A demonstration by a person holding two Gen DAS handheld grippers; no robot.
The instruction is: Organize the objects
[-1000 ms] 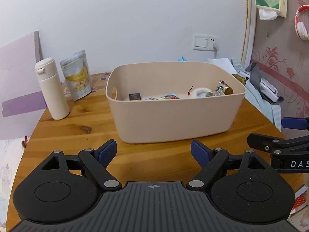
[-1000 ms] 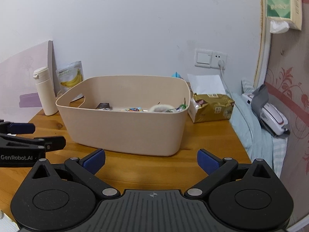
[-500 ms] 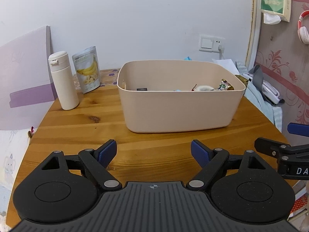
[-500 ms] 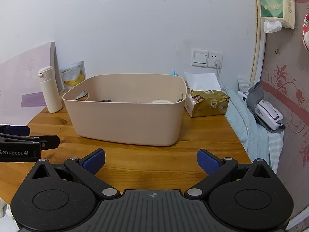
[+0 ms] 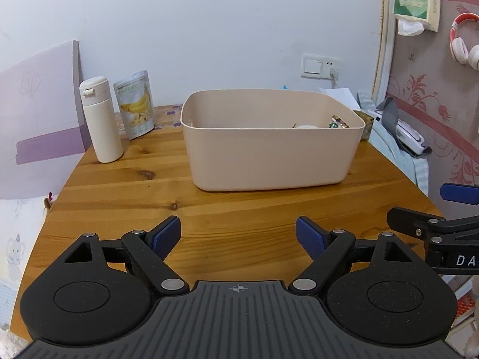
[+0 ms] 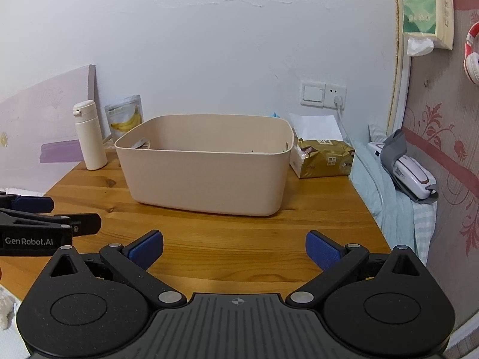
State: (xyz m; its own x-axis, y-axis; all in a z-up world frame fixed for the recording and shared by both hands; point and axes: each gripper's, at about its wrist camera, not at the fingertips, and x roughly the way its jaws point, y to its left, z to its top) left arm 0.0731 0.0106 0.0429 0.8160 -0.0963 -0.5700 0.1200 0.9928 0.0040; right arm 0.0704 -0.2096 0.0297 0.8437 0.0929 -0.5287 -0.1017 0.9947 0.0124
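A beige plastic bin stands on the wooden table; small wrapped items show just above its rim, the rest of its contents hidden. My left gripper is open and empty over the table's near edge, well short of the bin. My right gripper is open and empty, also short of the bin. Each gripper shows at the other view's edge: the right gripper in the left wrist view, the left gripper in the right wrist view.
A white bottle and a banana chip pouch stand left of the bin. A gold tissue pack lies to its right. A bed with a white device borders the table's right side.
Both grippers have pulled back from the bin, which now looks smaller and farther. Its contents are less visible over the rim. Both stay open.
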